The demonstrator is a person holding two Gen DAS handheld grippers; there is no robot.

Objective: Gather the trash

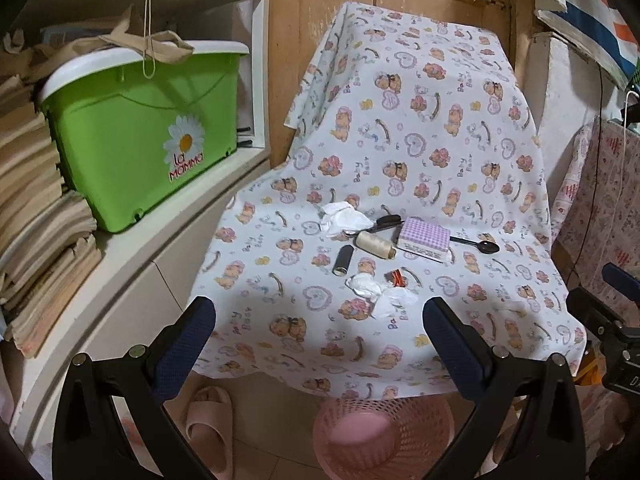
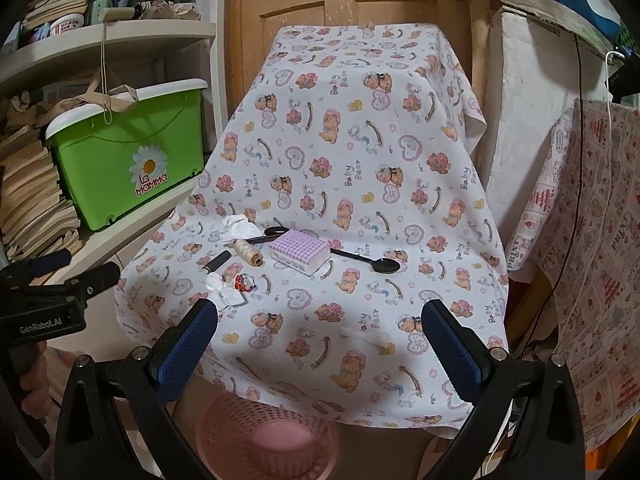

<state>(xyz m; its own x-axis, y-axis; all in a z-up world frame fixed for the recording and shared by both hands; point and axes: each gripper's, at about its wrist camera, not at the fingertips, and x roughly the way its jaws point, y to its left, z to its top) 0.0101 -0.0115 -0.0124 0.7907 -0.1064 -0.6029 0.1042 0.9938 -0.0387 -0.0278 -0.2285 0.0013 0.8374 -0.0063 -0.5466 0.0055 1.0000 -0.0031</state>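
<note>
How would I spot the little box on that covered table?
On the teddy-bear cloth, find the cluster of small items mid-table. The box lies between the cream thread spool and black spoon; only it has a lilac checked top.

White crumpled paper [image 1: 345, 220] and more white scraps [image 1: 378, 292] lie on the cloth; a pink basket [image 1: 384, 436] sits below.

Bear-print cloth-covered table [image 1: 400, 128]: crumpled tissues [image 1: 344, 220], scissors [image 1: 386, 222], cream thread spool [image 1: 376, 244], black spool [image 1: 343, 261], checked box [image 1: 424, 239], black spoon [image 1: 478, 245].
</note>
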